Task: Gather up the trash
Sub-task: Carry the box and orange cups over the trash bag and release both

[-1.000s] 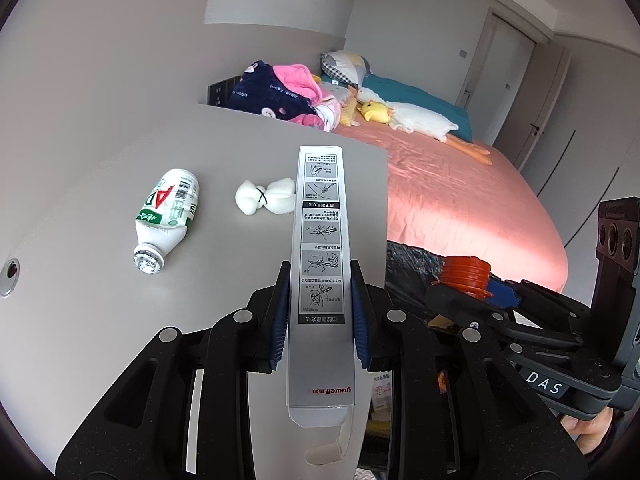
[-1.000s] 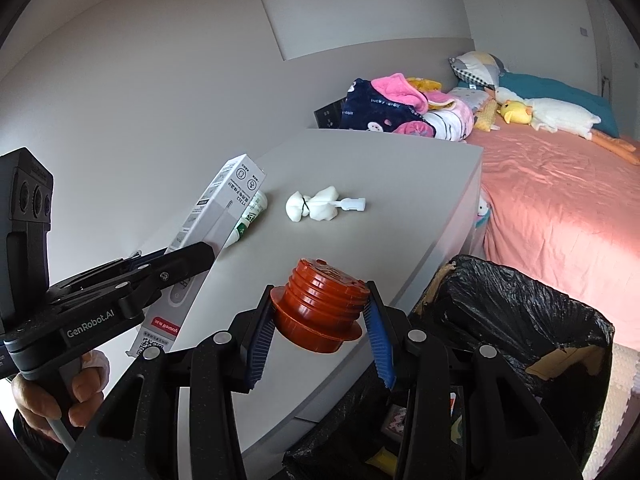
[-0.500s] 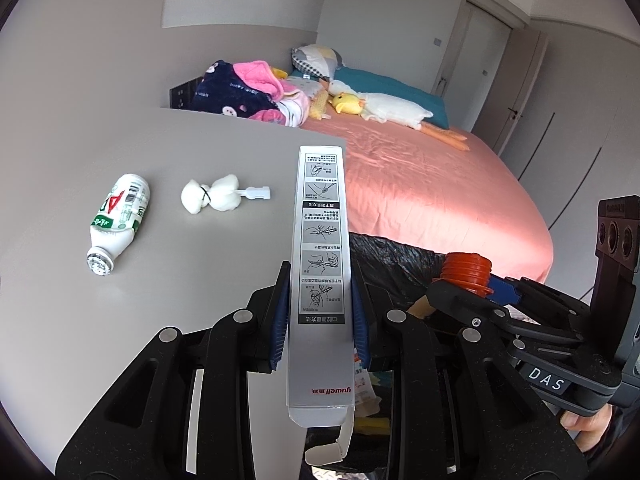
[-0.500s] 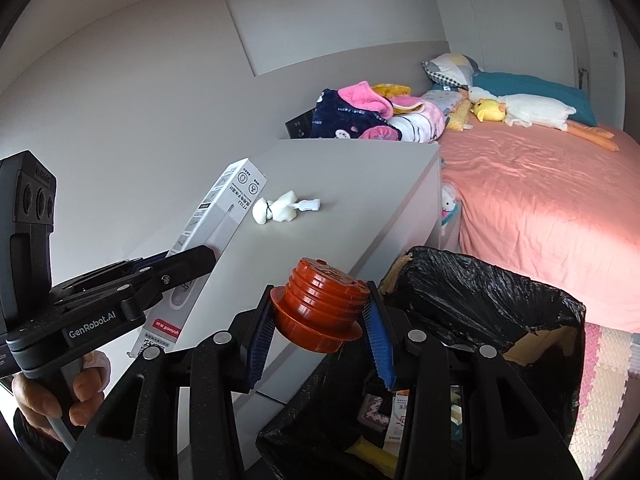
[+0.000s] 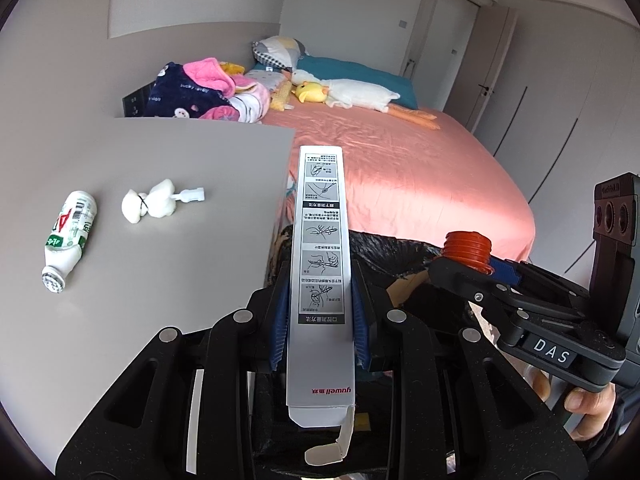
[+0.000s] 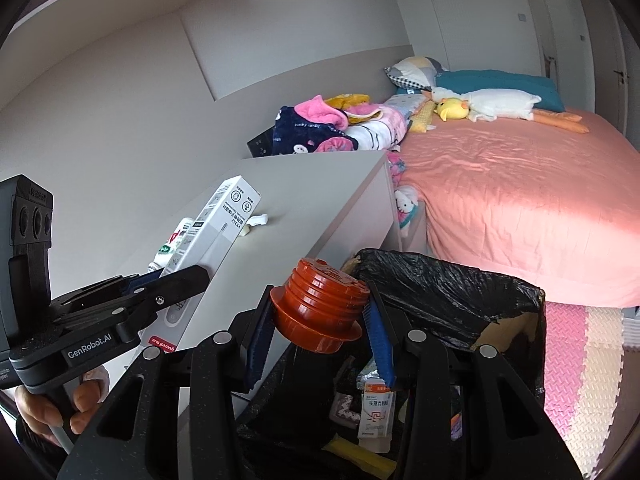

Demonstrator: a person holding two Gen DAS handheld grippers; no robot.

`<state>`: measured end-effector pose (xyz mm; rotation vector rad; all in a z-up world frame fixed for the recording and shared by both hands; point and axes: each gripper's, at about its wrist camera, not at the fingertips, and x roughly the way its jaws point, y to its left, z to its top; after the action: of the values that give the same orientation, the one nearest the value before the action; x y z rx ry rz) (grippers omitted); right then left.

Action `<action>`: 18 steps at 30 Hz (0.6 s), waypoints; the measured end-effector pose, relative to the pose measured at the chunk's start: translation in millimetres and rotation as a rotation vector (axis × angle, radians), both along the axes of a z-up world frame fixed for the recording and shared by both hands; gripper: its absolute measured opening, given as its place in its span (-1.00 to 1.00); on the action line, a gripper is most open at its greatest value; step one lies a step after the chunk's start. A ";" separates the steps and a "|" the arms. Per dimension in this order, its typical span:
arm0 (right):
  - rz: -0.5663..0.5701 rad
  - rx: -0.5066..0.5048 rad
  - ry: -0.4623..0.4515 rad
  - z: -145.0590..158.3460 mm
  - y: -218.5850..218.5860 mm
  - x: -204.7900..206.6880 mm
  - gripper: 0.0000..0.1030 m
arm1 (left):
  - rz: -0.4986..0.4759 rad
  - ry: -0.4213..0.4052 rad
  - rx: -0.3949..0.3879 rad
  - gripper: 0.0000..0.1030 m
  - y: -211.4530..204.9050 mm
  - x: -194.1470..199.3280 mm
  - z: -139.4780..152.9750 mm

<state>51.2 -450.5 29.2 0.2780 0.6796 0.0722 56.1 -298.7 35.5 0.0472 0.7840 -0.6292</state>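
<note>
Flanking bin (image 6: pixel 448 288): bed (image 6: pixel 520 208), cabinet (image 5: pixel 140 200) with bottle (image 5: pixel 70 228).

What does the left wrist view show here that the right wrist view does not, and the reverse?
Only the left wrist view shows the whole white bottle lying on the grey tabletop and the full tissue wad beside it. Only the right wrist view looks into the black trash bag, where a discarded carton lies, and shows the pink floor mat. Both show the left gripper shut on the white box, the right gripper shut on the red cap, and the bed.
</note>
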 end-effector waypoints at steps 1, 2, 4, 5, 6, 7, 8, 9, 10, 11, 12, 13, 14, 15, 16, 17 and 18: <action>-0.007 0.003 -0.001 0.3 -3.9 -1.6 -0.13 | -0.009 0.002 0.002 -0.48 -3.1 -0.8 -0.8; -0.014 0.005 -0.001 0.1 -7.2 -3.7 -0.13 | -0.017 0.004 0.004 -0.48 -5.8 -1.1 -1.5; -0.032 0.011 -0.002 -0.1 -14.0 -6.5 -0.13 | -0.032 0.011 0.008 -0.48 -10.9 -2.3 -3.8; -0.042 0.015 -0.002 -0.2 -17.7 -7.7 -0.13 | -0.038 0.014 0.009 -0.48 -12.9 -3.0 -4.8; -0.050 0.019 -0.002 -0.3 -21.3 -9.4 -0.13 | -0.045 0.018 0.010 -0.47 -14.5 -3.4 -5.9; -0.059 0.024 -0.004 -0.2 -25.4 -11.2 -0.13 | -0.055 0.025 0.010 -0.44 -16.2 -3.7 -7.0; -0.069 0.033 -0.005 -0.1 -29.8 -12.7 -0.13 | -0.073 0.039 0.010 -0.41 -18.0 -4.0 -8.4; -0.088 0.049 -0.009 -0.1 -35.0 -15.0 -0.12 | -0.090 0.057 0.011 -0.29 -19.8 -3.6 -10.3; -0.113 0.061 -0.017 0.2 -40.5 -17.5 0.14 | -0.092 0.070 0.013 0.36 -21.3 -3.9 -11.6; -0.144 0.067 -0.027 1.2 -45.5 -20.3 0.56 | -0.084 0.070 0.015 0.86 -21.5 -4.6 -12.2; -0.187 0.068 -0.045 3.1 -50.6 -24.4 0.65 | -0.080 0.053 0.010 0.88 -21.0 -6.7 -11.8; -0.214 0.067 -0.060 4.9 -54.3 -27.2 0.67 | -0.090 0.045 0.011 0.88 -21.6 -8.1 -11.6; -0.225 0.069 -0.069 6.7 -57.2 -29.0 0.67 | -0.102 0.046 0.008 0.87 -22.1 -8.8 -11.5; -0.236 0.071 -0.075 8.3 -60.0 -30.5 0.67 | -0.113 0.050 0.001 0.88 -22.4 -9.2 -11.6; -0.248 0.071 -0.079 9.4 -62.2 -31.6 0.67 | -0.120 0.055 -0.008 0.88 -22.3 -9.1 -11.3; -0.252 0.073 -0.083 10.4 -63.9 -32.6 0.67 | -0.130 0.059 -0.016 0.88 -22.6 -8.9 -10.8; -0.253 0.076 -0.085 10.9 -65.2 -32.5 0.68 | -0.139 0.061 -0.024 0.88 -22.6 -9.6 -10.5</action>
<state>18.7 -515.7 40.0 0.4294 0.5537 -0.1312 46.6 -321.3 25.0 0.0614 0.8368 -0.7744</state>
